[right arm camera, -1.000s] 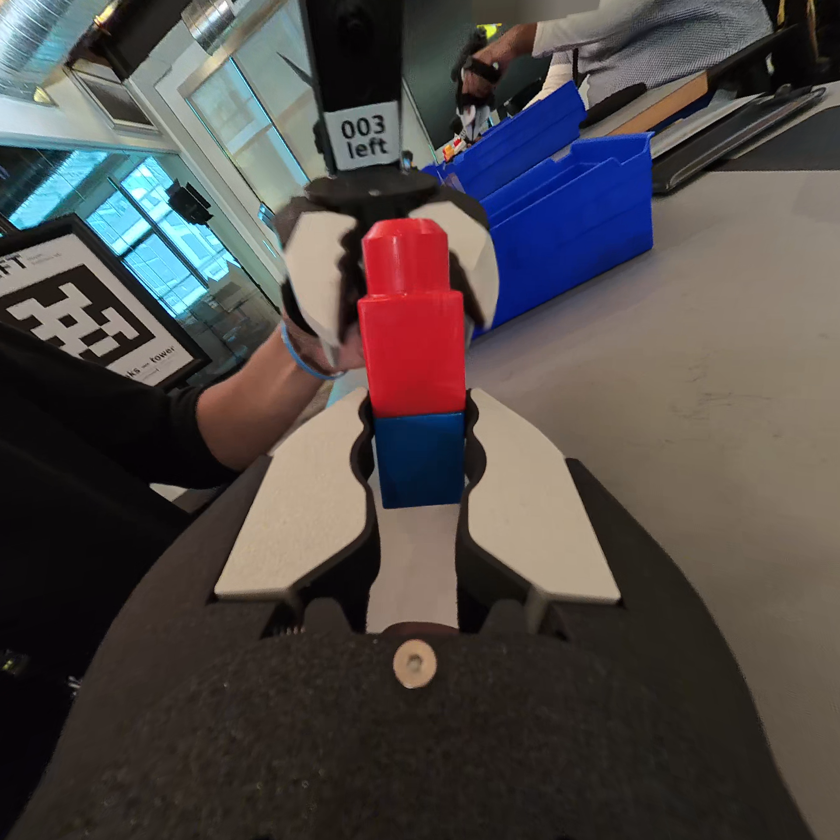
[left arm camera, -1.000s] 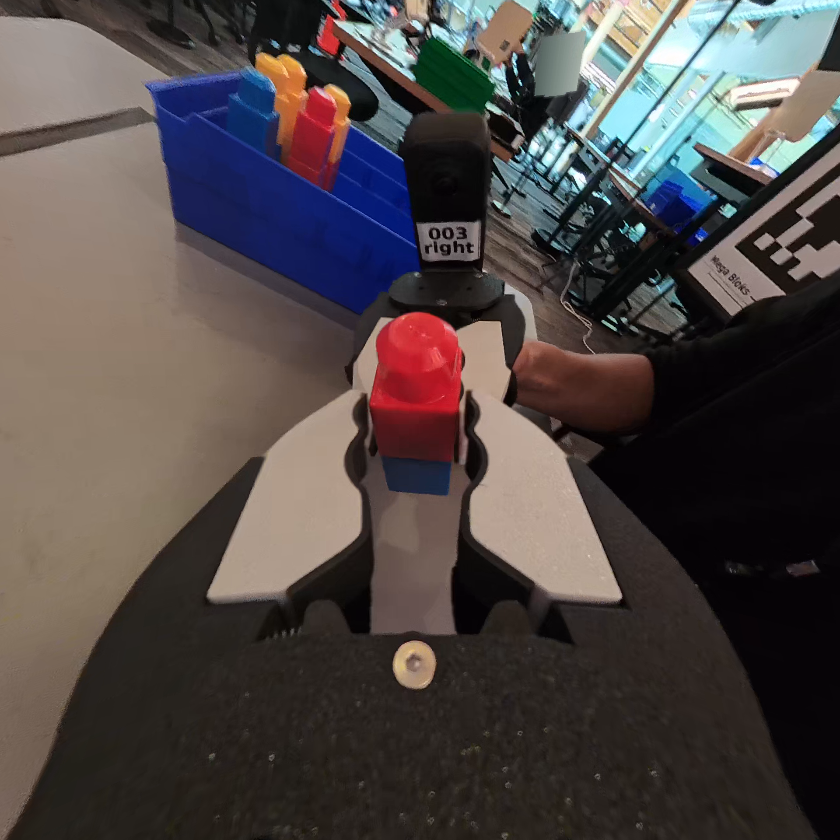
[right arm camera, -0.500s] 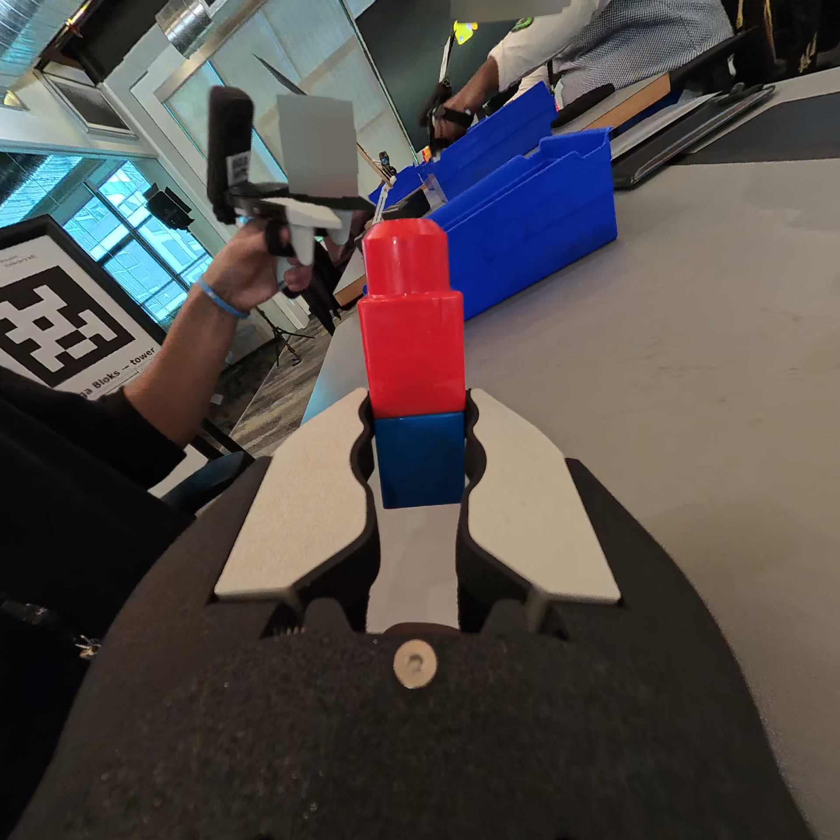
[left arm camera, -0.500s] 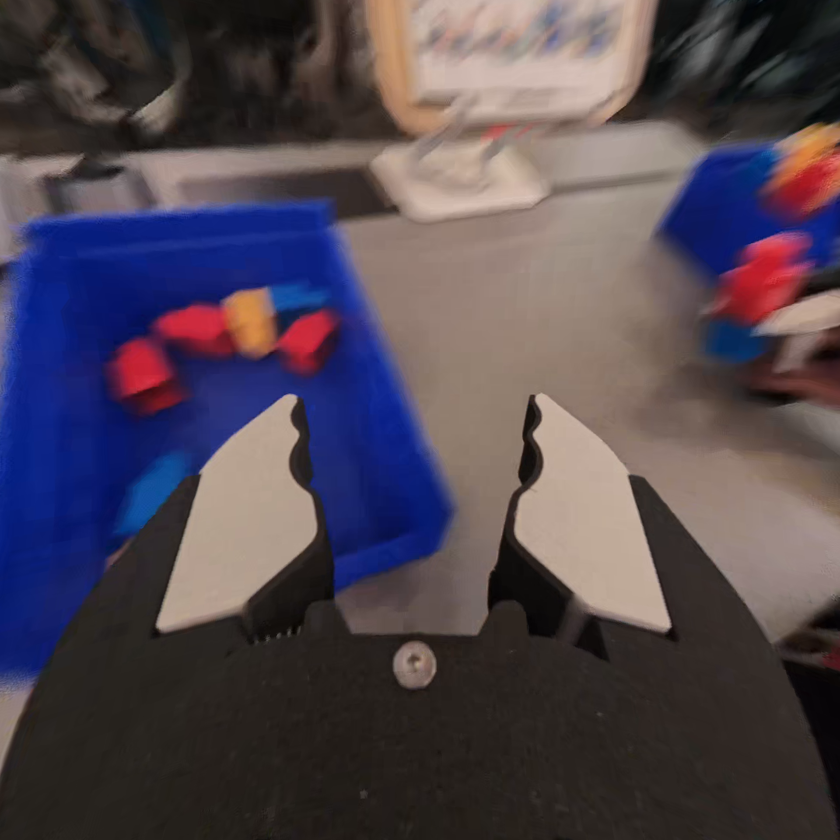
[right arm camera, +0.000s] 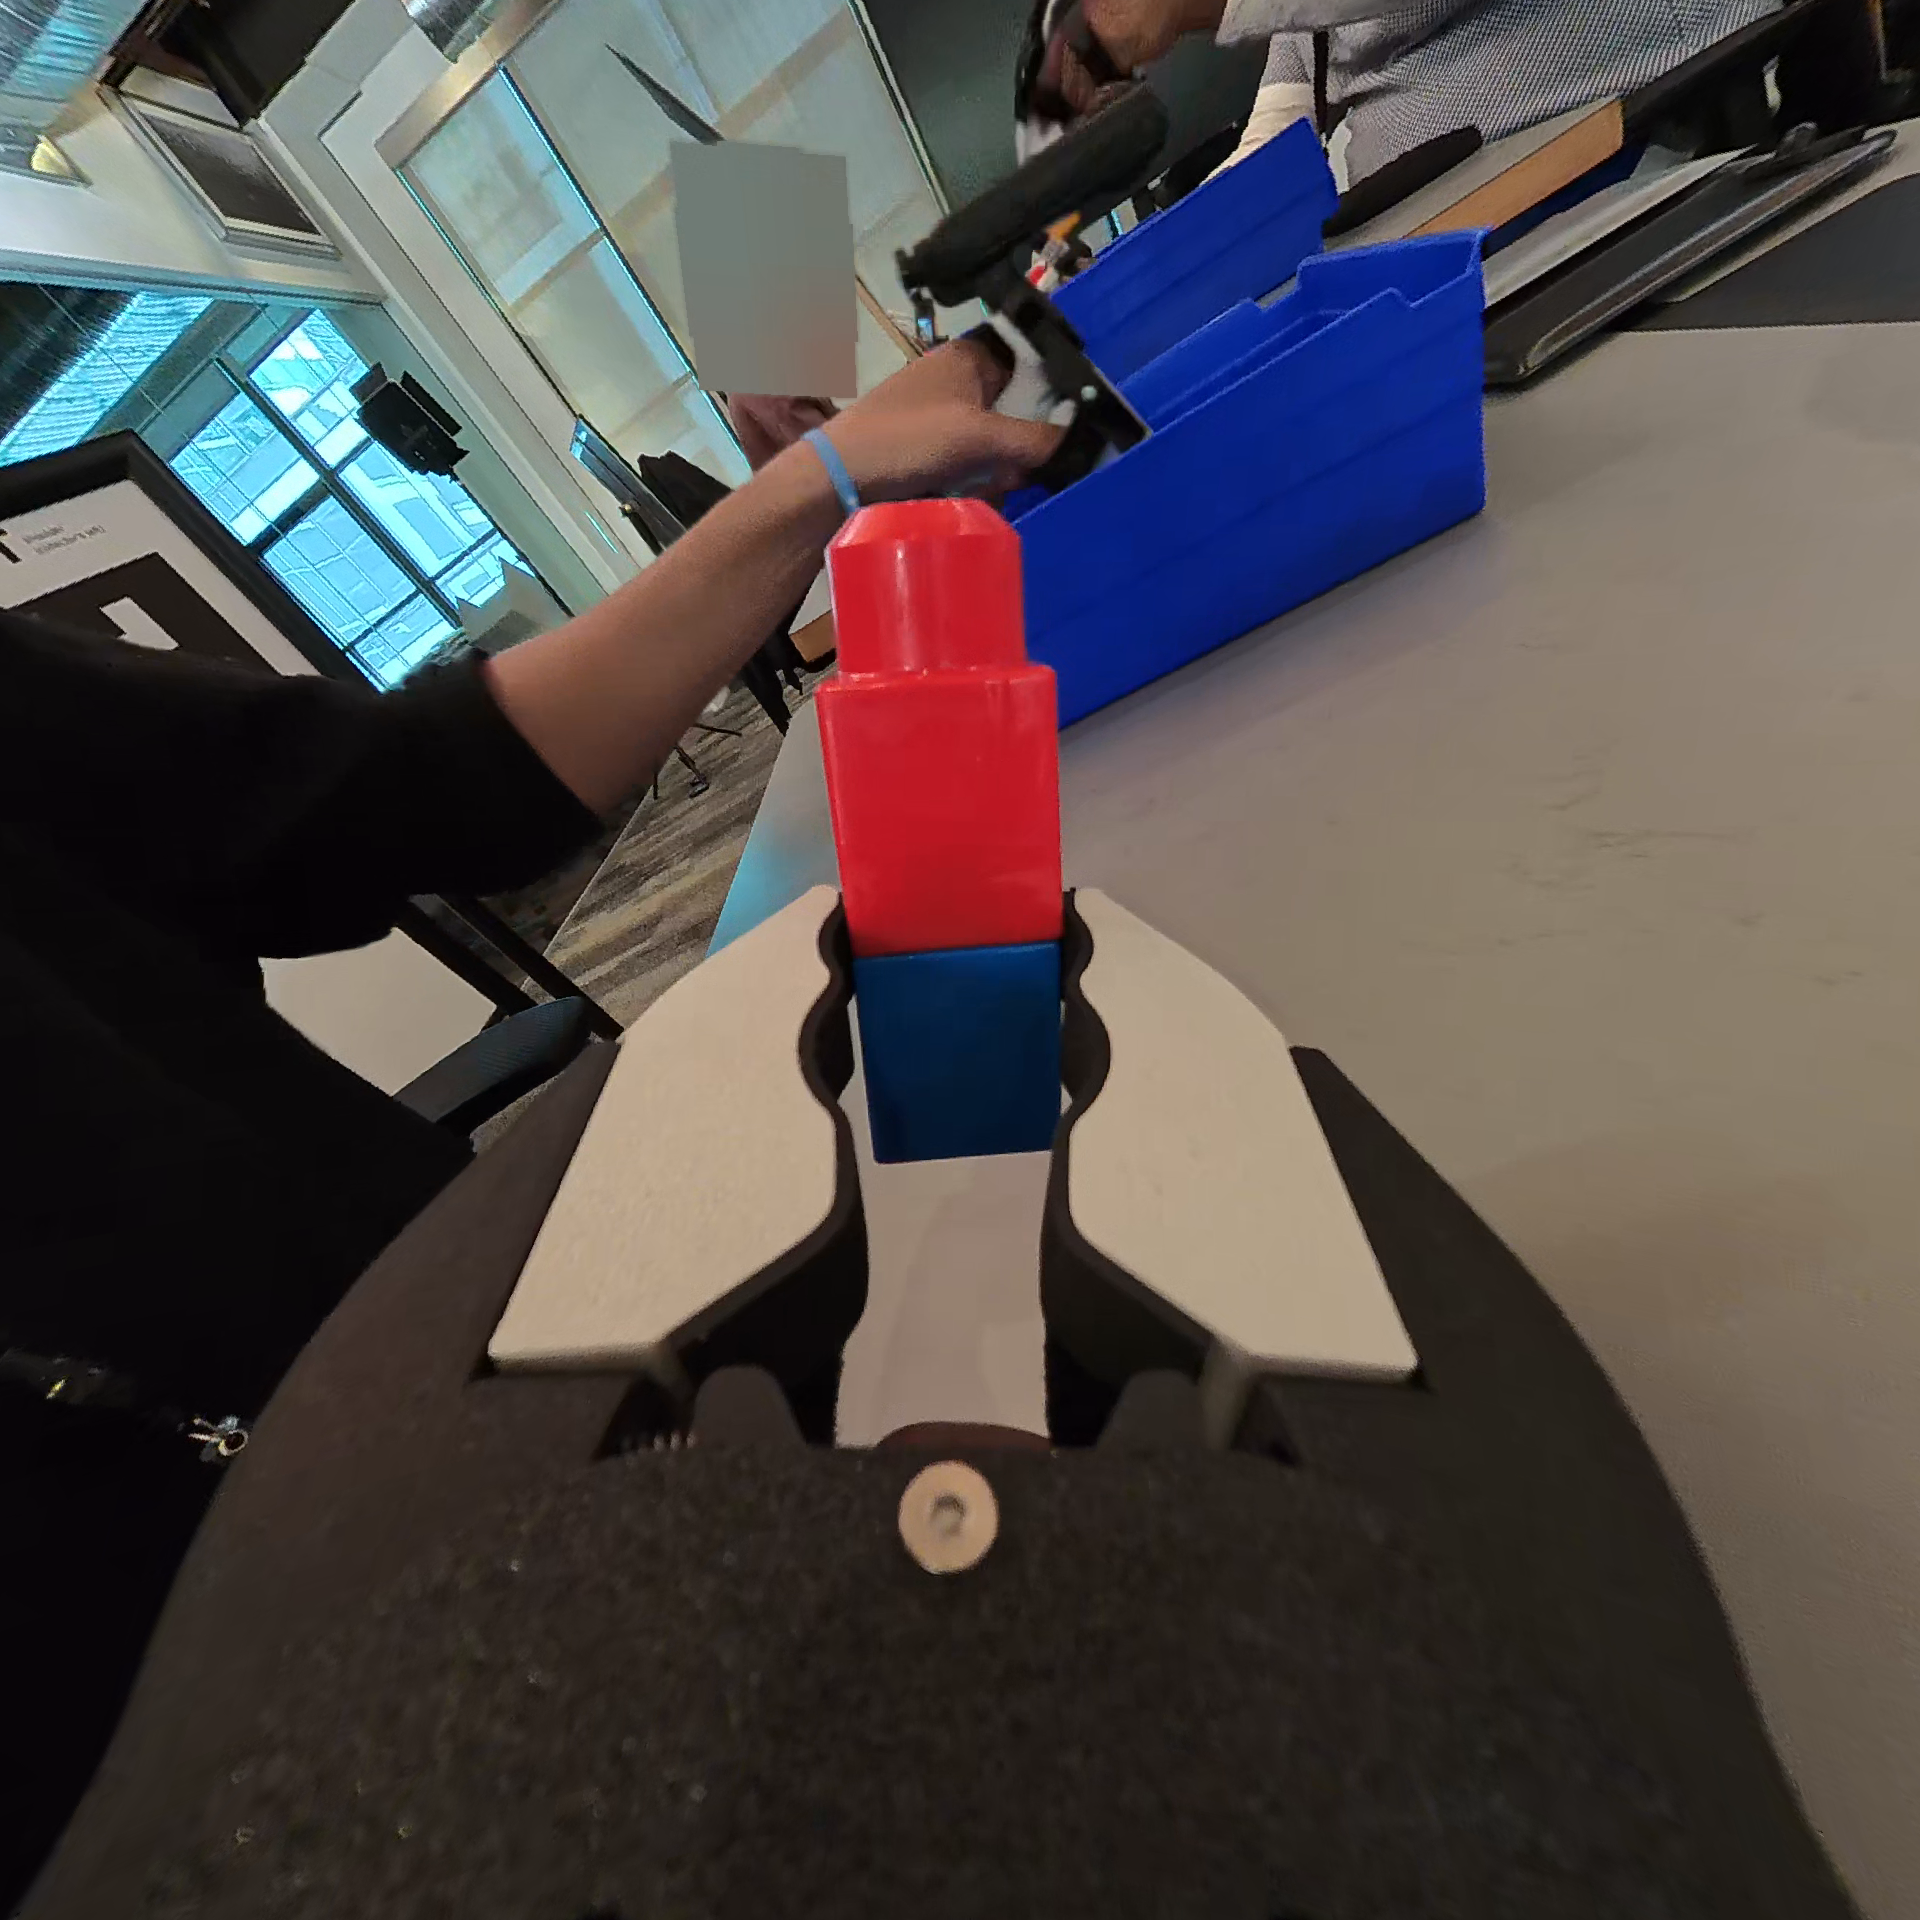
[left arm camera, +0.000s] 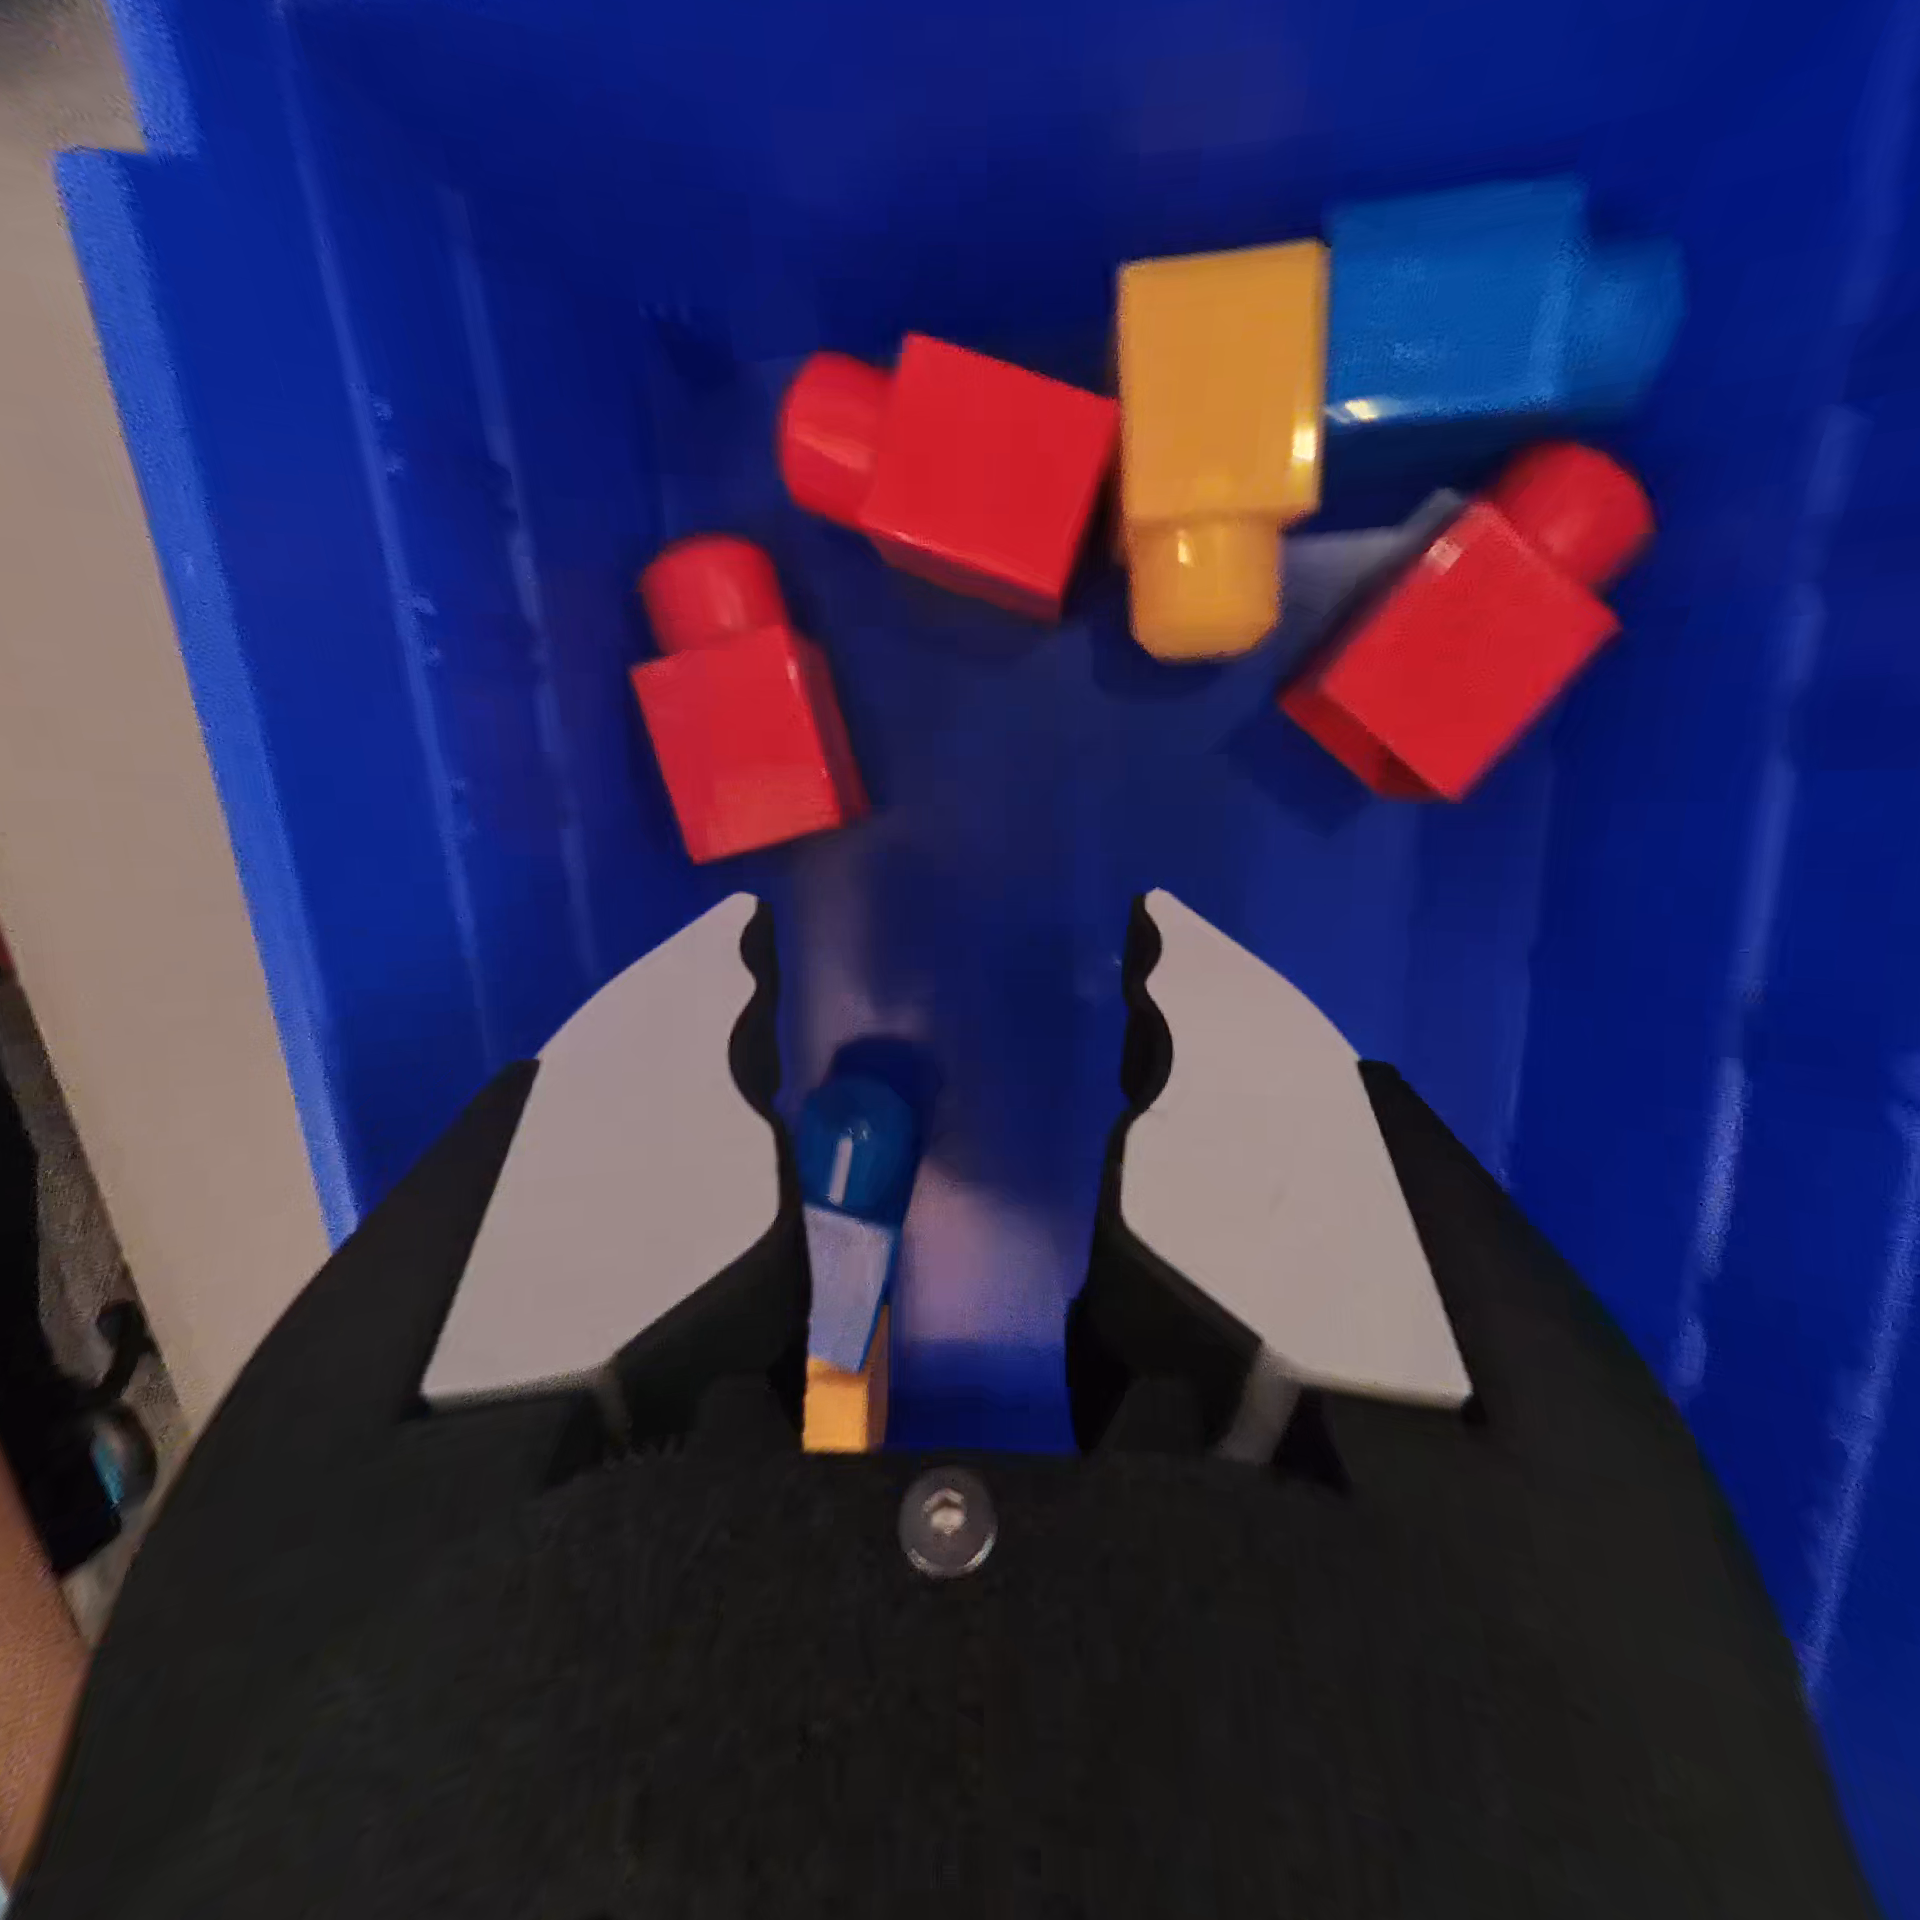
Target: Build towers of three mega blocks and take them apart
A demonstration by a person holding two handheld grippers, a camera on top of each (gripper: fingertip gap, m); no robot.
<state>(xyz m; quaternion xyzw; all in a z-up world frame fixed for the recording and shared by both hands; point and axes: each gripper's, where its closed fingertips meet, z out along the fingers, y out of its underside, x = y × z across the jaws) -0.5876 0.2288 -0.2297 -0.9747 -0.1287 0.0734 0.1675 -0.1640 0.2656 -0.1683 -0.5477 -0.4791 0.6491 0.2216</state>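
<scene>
My right gripper is shut on a blue block that has a red block stacked on it, held above the grey table. My left gripper is open and points down into a blue bin. Loose in that bin lie three red blocks, a yellow block and a blue block. Another blue block on a yellow one shows between the fingers, close to the left finger. The left gripper also shows in the right wrist view, dipping into the bin.
In the right wrist view the blue bin stands on the far side of the table, with a second blue bin behind it. A person's arm reaches to the bin. Another person sits at the back. One gripper's finger ends stand about 45 centimeters off the other's.
My left gripper let go of the red block, opened, swung away to the blue bin and went down into it. My right gripper still holds the blue-and-red stack.
</scene>
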